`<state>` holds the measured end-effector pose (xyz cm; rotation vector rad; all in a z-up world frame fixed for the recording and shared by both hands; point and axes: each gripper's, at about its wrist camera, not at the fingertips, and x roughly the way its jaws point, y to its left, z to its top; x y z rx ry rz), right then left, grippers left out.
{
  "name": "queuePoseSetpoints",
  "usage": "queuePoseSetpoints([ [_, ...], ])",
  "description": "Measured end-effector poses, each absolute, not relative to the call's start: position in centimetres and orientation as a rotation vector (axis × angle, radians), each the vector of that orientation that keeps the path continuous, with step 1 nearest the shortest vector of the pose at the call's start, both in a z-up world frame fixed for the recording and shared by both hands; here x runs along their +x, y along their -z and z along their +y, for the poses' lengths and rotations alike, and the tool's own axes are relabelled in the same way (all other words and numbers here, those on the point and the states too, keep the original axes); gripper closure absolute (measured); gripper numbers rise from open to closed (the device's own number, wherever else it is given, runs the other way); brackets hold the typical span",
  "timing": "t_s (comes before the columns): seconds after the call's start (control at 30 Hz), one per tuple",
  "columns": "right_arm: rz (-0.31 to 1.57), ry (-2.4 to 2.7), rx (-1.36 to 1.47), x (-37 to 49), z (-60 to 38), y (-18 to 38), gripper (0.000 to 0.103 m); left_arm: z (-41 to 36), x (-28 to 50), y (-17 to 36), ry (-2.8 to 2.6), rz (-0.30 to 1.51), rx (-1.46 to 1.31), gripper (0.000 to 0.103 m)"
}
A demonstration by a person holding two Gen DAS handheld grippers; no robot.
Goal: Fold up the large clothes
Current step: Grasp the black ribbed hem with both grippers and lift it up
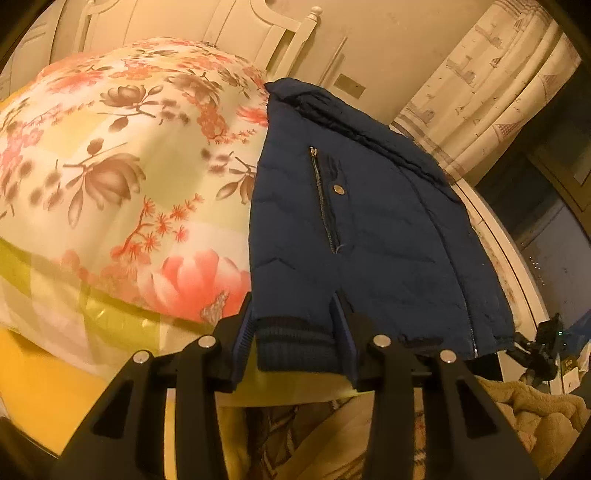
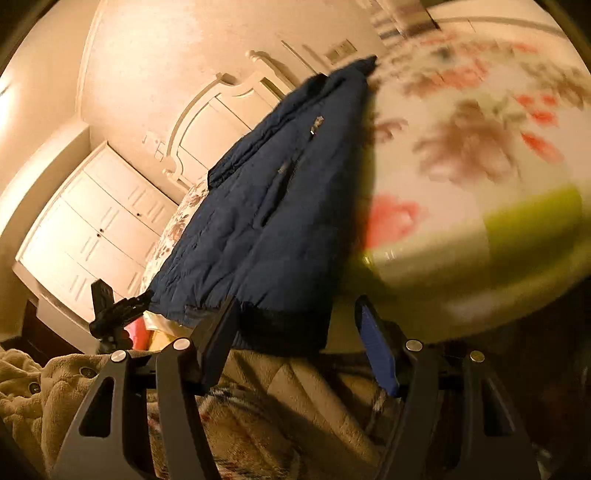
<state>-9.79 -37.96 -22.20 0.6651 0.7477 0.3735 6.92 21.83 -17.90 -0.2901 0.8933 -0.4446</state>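
**Jacket hem taken at the bed's near edge**

A dark blue padded jacket (image 1: 369,229) is laid lengthwise on the bed (image 1: 110,155), along its side edge by the curtain (image 1: 491,92), with the collar towards the headboard (image 1: 236,26) and the ribbed hem at the near edge. The left gripper (image 1: 295,325) is set astride one section of the hem; its fingers (image 1: 245,332) are partly closed and pressed against the ribbing on both sides. The right gripper (image 2: 299,332) is held at the hem's other corner; one finger touches the cloth, the other stands clear, so no grip is made.
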Motion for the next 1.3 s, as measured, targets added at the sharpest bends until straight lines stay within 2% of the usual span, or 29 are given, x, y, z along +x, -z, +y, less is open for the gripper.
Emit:
queuePoseSetpoints([
  [0.17,0.744,-0.389,0.696,-9.2,-37.8,23.3,0.039,21.2,6.8,17.8,0.461,0.889,-0.278,0.035],
  [0.2,0.737,-0.404,0.705,-8.9,-37.6,23.3,0.039,20.8,6.8,17.7,0.458,0.888,-0.272,0.033],
  [0.23,0.737,-0.432,0.708,-8.5,-37.3,23.2,0.041,20.5,6.7,17.6,0.45,0.888,-0.254,0.038],
  [0.27,0.729,-0.47,0.689,-8.4,-36.6,22.9,0.045,20.1,6.6,17.5,0.439,0.89,-0.224,0.056],
  [0.3,0.71,-0.479,0.657,-8.7,-35.9,22.5,0.048,19.6,6.4,17.2,0.425,0.879,-0.192,0.059],
  [0.33,0.684,-0.488,0.634,-8.9,-35.5,21.8,0.052,19.4,6.1,16.8,0.438,0.86,-0.182,0.073],
  [0.37,0.658,-0.492,0.622,-9.1,-35.5,21.3,0.054,19.3,5.8,16.3,0.445,0.843,-0.176,0.077],
  [0.43,0.605,-0.485,0.607,-9.3,-35.7,20.0,0.064,19.2,5.7,15.5,0.453,0.814,-0.177,0.079],
  [0.5,0.589,-0.471,0.601,-8.9,-35.7,19.4,0.064,19.1,6.3,15.4,0.448,0.816,-0.19,0.078],
  [0.6,0.643,-0.425,0.571,-7.4,-35.2,19.7,0.061,19.0,7.3,16.3,0.401,0.841,-0.192,0.07],
  [0.67,0.663,-0.418,0.585,-7.0,-35.2,20.3,0.06,19.2,7.7,17.2,0.368,0.861,-0.194,0.051],
  [0.8,0.666,-0.417,0.605,-6.7,-35.3,20.4,0.06,19.5,8.2,17.6,0.383,0.857,-0.226,0.038],
  [0.87,0.666,-0.408,0.593,-6.4,-35.1,20.5,0.061,18.6,8.6,17.5,0.387,0.861,-0.201,0.036],
  [0.9,0.664,-0.393,0.58,-6.3,-34.9,20.4,0.064,18.1,8.7,17.5,0.382,0.86,-0.179,0.04],
  [0.93,0.662,-0.38,0.573,-6.2,-34.7,20.3,0.067,17.8,8.9,17.5,0.372,0.861,-0.171,0.059],
  [0.97,0.659,-0.374,0.567,-6.1,-34.6,20.3,0.069,18.1,9.1,17.6,0.387,0.867,-0.209,0.072],
  [1.03,0.639,-0.37,0.555,-6.2,-34.6,20.3,0.077,19.0,9.4,17.7,0.417,0.868,-0.285,0.083],
  [1.17,0.545,-0.376,0.525,-7.4,-34.6,18.4,0.084,19.2,7.6,14.9,0.462,0.772,-0.332,0.088],
  [1.3,0.392,-0.421,0.514,-9.9,-35.1,14.0,0.085,18.8,3.7,8.0,0.567,0.613,-0.309,0.088],
])
